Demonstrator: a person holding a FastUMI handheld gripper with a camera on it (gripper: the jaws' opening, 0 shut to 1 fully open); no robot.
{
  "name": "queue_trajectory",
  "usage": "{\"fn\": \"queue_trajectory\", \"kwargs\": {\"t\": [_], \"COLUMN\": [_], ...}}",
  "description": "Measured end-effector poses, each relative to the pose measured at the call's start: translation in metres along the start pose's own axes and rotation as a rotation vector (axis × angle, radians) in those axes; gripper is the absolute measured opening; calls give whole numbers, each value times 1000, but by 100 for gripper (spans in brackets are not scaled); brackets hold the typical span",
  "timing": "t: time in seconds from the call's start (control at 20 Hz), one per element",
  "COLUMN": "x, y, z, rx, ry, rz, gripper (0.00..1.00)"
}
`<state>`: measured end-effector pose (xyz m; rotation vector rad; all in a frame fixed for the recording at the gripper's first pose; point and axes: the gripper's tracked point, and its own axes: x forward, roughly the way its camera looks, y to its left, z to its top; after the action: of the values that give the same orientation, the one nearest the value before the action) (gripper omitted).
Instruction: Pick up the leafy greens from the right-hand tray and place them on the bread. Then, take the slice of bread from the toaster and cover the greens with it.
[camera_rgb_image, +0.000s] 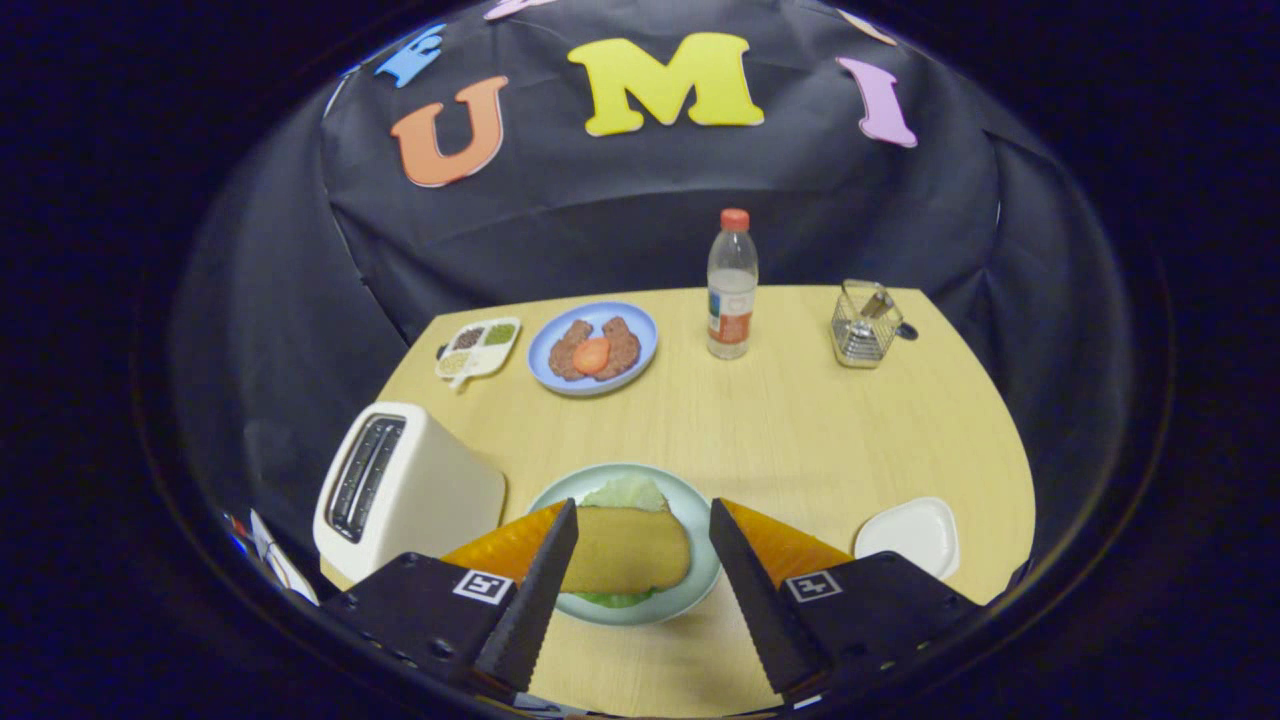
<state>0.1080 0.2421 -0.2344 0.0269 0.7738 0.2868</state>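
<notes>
With the bread slice (627, 548) already lying over the leafy greens (628, 492), the sandwich looks assembled on the pale green plate (700, 590).

Greens peek out beyond and beneath the slice, which sits between the fingers of the gripper (643, 540), spread wide and holding nothing. Beside it, the toaster (405, 487) slots appear empty, as does the white tray (908, 537) opposite. One risk: a finger brushing the slice would slide it off the greens onto the desk (790, 430).

Toaster (405, 490) crowding tongs' (643, 545) left
</notes>
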Motion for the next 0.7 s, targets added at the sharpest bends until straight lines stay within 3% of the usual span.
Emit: {"fn": "queue_trajectory", "kwargs": {"t": [0.25,0.5,0.7], "x": [-81,-161,-209], "y": [13,17,16], "z": [46,86,96], "rx": [-78,-127,-110], "ry": [-238,-471,-573], "rz": [-6,-37,-35], "gripper": [97,97,97]}}
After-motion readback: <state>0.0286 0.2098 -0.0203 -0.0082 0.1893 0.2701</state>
